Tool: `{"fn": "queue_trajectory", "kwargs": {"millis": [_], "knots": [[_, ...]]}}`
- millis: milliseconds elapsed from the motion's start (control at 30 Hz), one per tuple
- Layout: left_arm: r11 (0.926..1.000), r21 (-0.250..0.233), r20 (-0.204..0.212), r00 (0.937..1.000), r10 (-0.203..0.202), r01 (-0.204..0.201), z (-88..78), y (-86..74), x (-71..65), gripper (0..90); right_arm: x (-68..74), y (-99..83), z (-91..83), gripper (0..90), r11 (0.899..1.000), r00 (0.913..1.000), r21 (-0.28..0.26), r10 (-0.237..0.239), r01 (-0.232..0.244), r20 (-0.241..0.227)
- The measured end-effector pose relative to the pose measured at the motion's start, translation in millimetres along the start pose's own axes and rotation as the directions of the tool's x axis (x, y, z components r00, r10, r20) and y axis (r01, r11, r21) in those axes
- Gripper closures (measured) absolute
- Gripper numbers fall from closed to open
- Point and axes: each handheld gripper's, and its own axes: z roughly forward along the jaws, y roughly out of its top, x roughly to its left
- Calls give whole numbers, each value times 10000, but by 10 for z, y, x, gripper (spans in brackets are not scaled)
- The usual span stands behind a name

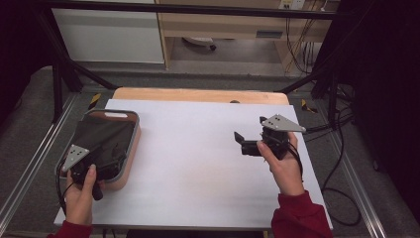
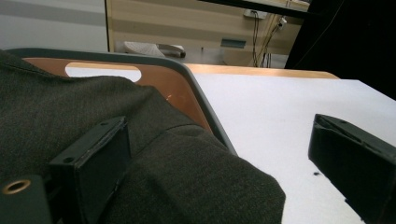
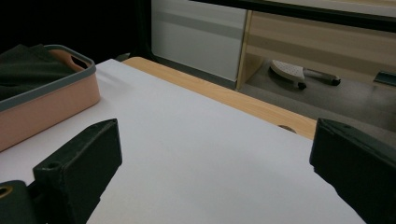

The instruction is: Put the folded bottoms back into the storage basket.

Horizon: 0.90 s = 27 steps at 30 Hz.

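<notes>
A salmon basket (image 1: pixel 132 145) with a grey rim stands at the table's left edge and holds a dark grey cloth (image 1: pixel 106 130). My left gripper (image 1: pixel 113 154) hovers open over the basket's near end. In the left gripper view the cloth (image 2: pixel 177 168) bulges up between the two wide-apart jaws of the left gripper (image 2: pixel 219 135) and drapes over the basket's rim (image 2: pixel 205 100). My right gripper (image 1: pixel 241 143) is held open above the white table at the right, pointing left. The right gripper (image 3: pixel 215 140) has nothing between its jaws, and the basket (image 3: pixel 46 102) lies far off to its left.
A white sheet (image 1: pixel 198 163) covers the table, with a wooden strip (image 1: pixel 198 94) along the far edge. Black frame bars and cables run along both sides. A cabinet and a chair base (image 3: pixel 299 72) stand on the floor beyond the table.
</notes>
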Motion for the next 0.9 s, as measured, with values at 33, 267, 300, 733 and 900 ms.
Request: {"fn": "queue_trajectory", "kwargs": {"millis": [33, 267, 300, 733, 900], "knots": [[10000, 0, -11, 10000, -13, 13, -1, -1, 0, 58, -16, -6, -21, 27, 10000, 10000, -32, 44, -44, 28], [10000, -6, 15, 10000, -3, 3, -2, -2, 1, 58, -118, -70, -157, 23, 9996, 9994, -41, 272, -271, 192], [10000, 5, 17, 10000, -5, 5, -2, -2, 3, 58, -132, -85, -170, 22, 9996, 9994, -16, 283, -282, 210], [10000, 68, 47, 10000, -22, 22, -2, -9, 16, 59, -247, -278, -355, 24, 9980, 9970, 143, 603, -610, 481], [10000, 21, 63, 10000, -18, 17, -6, -6, 10, 59, -270, -399, -379, 23, 9967, 9961, 298, 739, -754, 490]]}}
